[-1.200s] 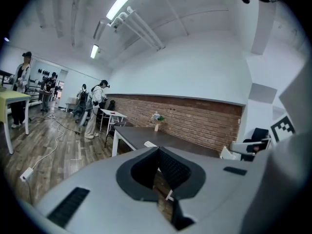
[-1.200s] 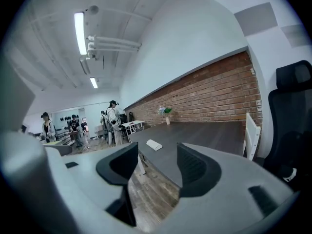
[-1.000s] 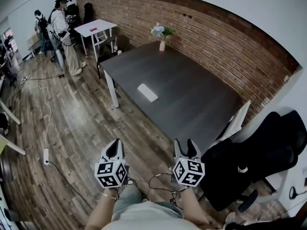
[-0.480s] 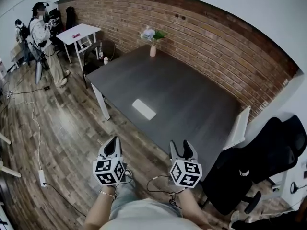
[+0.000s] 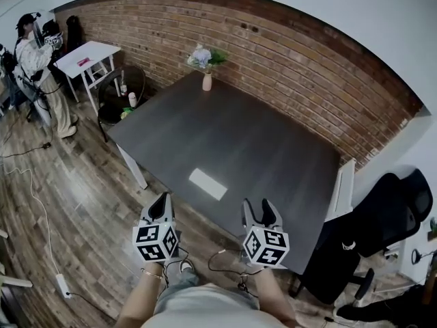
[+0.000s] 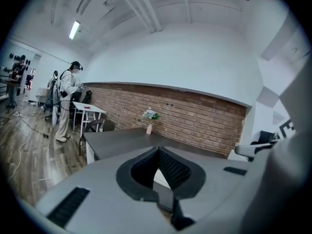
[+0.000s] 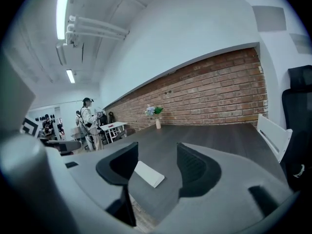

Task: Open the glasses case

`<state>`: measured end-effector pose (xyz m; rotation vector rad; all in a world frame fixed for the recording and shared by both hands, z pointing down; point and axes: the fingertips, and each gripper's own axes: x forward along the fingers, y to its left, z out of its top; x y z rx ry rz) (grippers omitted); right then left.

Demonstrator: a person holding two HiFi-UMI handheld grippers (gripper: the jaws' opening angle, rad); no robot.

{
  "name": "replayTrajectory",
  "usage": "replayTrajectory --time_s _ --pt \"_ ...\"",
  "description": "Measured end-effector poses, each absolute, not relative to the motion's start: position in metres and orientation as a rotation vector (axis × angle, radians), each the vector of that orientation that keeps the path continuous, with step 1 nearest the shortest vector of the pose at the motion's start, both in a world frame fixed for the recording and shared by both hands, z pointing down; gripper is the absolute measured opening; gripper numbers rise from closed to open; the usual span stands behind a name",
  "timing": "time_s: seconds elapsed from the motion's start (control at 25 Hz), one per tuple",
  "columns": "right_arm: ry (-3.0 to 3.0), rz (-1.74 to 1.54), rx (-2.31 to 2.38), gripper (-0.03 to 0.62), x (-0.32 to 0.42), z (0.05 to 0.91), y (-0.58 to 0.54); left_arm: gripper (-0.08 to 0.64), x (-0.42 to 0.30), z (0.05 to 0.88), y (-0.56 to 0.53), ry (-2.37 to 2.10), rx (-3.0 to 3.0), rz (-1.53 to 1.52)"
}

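Observation:
The glasses case (image 5: pixel 207 184) is a flat white oblong, closed, lying near the front edge of the dark table (image 5: pixel 266 139). Both grippers hang over the floor just short of that edge, apart from the case. My left gripper (image 5: pixel 162 202) is to the case's lower left, its jaws meeting at the tips with nothing held. In the left gripper view a sliver of the case (image 6: pixel 161 178) shows below the left gripper (image 6: pixel 157 152). My right gripper (image 5: pixel 262 209) is open and empty. In the right gripper view the right gripper (image 7: pixel 158 157) frames the case (image 7: pixel 148 174), far ahead.
A vase of flowers (image 5: pixel 207 79) stands at the table's far edge by the brick wall. A white chair (image 5: pixel 339 186) and black office chairs (image 5: pixel 386 217) flank the right side. A round dark chair (image 5: pixel 119 91), a small white table (image 5: pixel 87 57) and a person (image 5: pixel 37 60) are at the far left.
Both grippers have moved forward across the wooden floor to the table's front edge, so the table and case are much nearer. The jaws have stayed as they were.

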<state>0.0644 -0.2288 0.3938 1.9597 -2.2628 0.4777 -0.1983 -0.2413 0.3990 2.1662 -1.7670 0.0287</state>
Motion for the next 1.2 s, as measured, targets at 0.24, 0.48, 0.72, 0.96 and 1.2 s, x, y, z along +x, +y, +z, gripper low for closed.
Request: replayTrajectory --time_s 0.24,0.48,0.72,0.96,1.2 --pt "-2.181 0.493 2.010 0.252 0.054 0.404 -0.261 0.005 -0.213 0.425 -0.291 -1.692 2.153 0.048" --pt "-2.139 0.536 1.974 0.252 0.059 0.425 -0.291 0.005 -0.206 0.444 -0.321 -1.660 2.127 0.077" --pt "-2.156 0.539 1.928 0.252 0.050 0.431 -0.318 0.005 -0.204 0.453 -0.338 -1.645 2.122 0.113" --pt "-2.124 0.595 1.885 0.252 0.055 0.456 -0.320 0.005 -0.200 0.471 -0.346 -1.643 2.088 0.142" --pt "-2.122 0.664 1.827 0.253 0.050 0.488 -0.327 0.005 -0.197 0.502 -0.353 -1.622 2.064 0.222"
